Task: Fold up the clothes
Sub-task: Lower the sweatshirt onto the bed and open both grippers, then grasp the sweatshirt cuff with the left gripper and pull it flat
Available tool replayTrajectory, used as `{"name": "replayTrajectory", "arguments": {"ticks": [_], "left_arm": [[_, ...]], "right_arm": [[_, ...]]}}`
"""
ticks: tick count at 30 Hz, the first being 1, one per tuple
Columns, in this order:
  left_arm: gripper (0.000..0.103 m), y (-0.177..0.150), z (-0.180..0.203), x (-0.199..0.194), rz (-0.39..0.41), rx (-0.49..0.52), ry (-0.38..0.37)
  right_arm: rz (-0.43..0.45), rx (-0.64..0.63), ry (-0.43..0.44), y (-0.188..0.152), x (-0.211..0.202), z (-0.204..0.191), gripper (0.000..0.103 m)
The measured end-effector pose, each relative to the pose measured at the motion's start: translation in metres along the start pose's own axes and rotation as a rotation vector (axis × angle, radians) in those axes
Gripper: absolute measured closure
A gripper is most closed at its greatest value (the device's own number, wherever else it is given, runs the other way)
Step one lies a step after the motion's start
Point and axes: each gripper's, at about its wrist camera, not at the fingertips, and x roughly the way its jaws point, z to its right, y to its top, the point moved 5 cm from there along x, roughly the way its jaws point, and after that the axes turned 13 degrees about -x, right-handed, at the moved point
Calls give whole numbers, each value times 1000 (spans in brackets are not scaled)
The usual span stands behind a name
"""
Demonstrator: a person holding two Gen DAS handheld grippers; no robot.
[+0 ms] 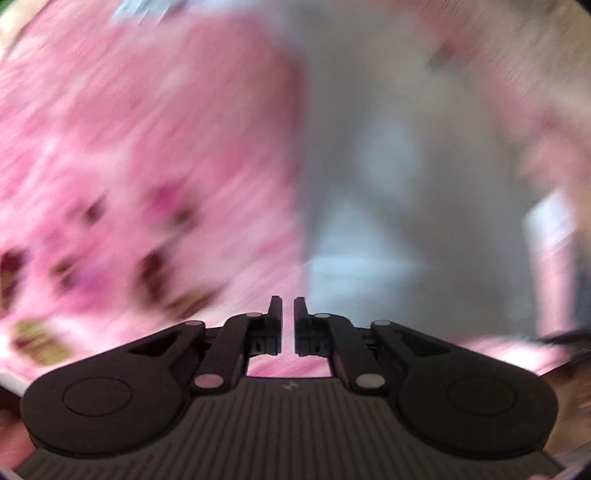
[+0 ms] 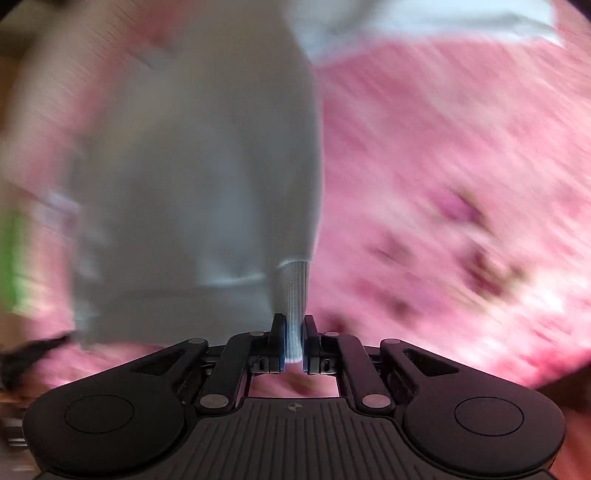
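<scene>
Looking down my left gripper [image 1: 288,325]: jaws nearly pressed together, and I see nothing between them. A grey garment [image 1: 399,177] runs lengthwise away from the camera over a pink floral bedspread [image 1: 147,147], everything badly blurred. My right gripper [image 2: 294,339] pinches the garment's ribbed cuff [image 2: 295,295]; the grey cloth stretches up and away from it. Some white fabric [image 2: 424,18] lies toward the bedspread's far edge.

We see both fisheye views bright and evenly lit, without hard shadows or glare. Heavy motion blur smears the pink bedding [image 1: 129,147] and grey garment [image 2: 203,166]; only the near gripper bodies stay sharp. Dark corners vignette the frames.
</scene>
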Motion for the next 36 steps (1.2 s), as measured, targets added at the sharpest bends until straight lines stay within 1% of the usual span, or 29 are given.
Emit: {"name": "replayTrajectory", "arguments": {"ticks": [1,2,3,4,6,7,8,10,13,15,16,17,18,19,20,24,26,27,28,29,30,31,32,33,34,36], "left_arm": [[99,-6,-2,8,-8,16,39],[99,-8,-2,9,4,7,25],[99,-8,-1,8,21,-14,-3],[96,-8,0,8,38,-34,-31],[85,-3,5,8,80,-70,-76],[76,0,7,8,102,-88,-98],[75,3,10,7,124,-106,-119],[75,8,14,16,131,-120,-132],[75,10,18,33,107,-136,-135],[78,11,25,42,96,-144,-156],[89,11,29,46,99,-124,-146],[95,11,33,48,107,-91,-125],[99,11,35,46,115,-79,-124],[100,10,35,41,123,-77,-136],[100,10,34,36,131,-76,-147],[100,-1,28,17,171,-86,-171],[99,-11,25,22,184,-84,-139],[99,-15,24,30,176,-87,-105],[99,-15,25,37,170,-90,-77],[99,-15,27,42,166,-92,-56],[99,-14,29,43,164,-89,-45],[98,-12,32,40,164,-74,-44],[98,-10,34,35,167,-56,-48],[98,-9,34,30,175,-42,-48],[98,-7,34,23,191,-35,-46],[98,0,32,11,236,-33,-50]], "right_arm": [[-11,-10,-47,-4,7,3,90],[-23,-19,-95,-8,13,5,85],[-29,-26,-138,-11,19,8,68],[4,-13,-140,-12,20,10,52],[71,20,-99,-10,19,14,44],[95,36,-80,-9,21,15,44],[114,49,-70,-7,23,18,44],[155,67,-58,-4,30,21,44],[199,86,-41,-4,41,21,44],[230,95,-22,-4,48,20,44],[245,99,-14,-5,52,19,44],[253,95,-25,-6,54,17,48],[259,81,-40,-6,54,14,67],[264,67,-53,-5,55,12,96],[270,51,-56,-5,50,7,98],[303,-32,-89,-7,26,-8,98],[275,-18,-90,-14,31,-6,98],[256,-5,-83,-17,38,-4,98],[216,19,-91,-18,48,2,97],[183,49,-109,-21,56,9,94],[180,77,-116,-20,58,12,84],[174,79,-140,-17,56,11,75],[171,79,-165,-15,52,11,70],[186,58,-204,-12,45,8,66],[204,37,-242,-9,37,5,65],[277,3,-301,1,21,-1,64]]}}
